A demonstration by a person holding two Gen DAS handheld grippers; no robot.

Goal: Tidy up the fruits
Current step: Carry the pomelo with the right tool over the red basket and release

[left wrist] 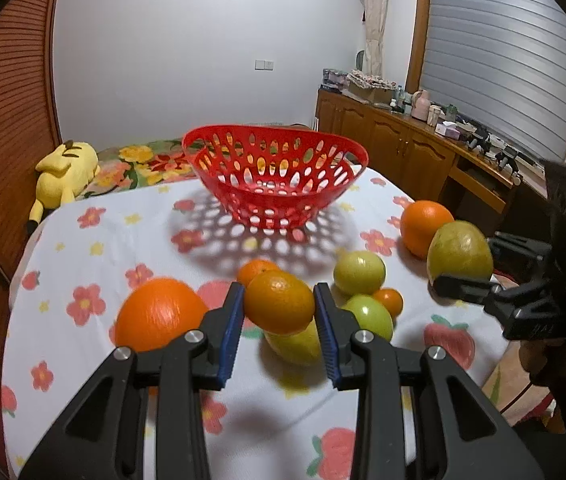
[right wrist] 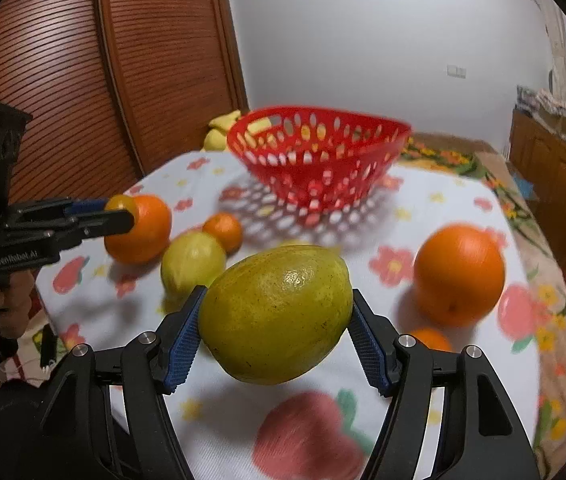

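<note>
My left gripper (left wrist: 279,308) is shut on a small orange mandarin (left wrist: 279,302) and holds it above the table. My right gripper (right wrist: 277,316) is shut on a large yellow-green citrus (right wrist: 277,314), also lifted; it shows at the right in the left wrist view (left wrist: 459,256). An empty red perforated basket (left wrist: 275,148) stands at the far middle of the table. On the cloth lie a big orange (left wrist: 159,314), another big orange (left wrist: 423,226), a small mandarin (left wrist: 255,270), a pale lemon (left wrist: 359,272), a green fruit (left wrist: 369,316) and a tiny mandarin (left wrist: 389,300).
The table has a white cloth with flowers and strawberries (left wrist: 95,264). A yellow plush toy (left wrist: 67,172) lies on the bed behind it. A wooden sideboard (left wrist: 403,140) with clutter runs along the right. A slatted wooden door (right wrist: 83,80) is to the left.
</note>
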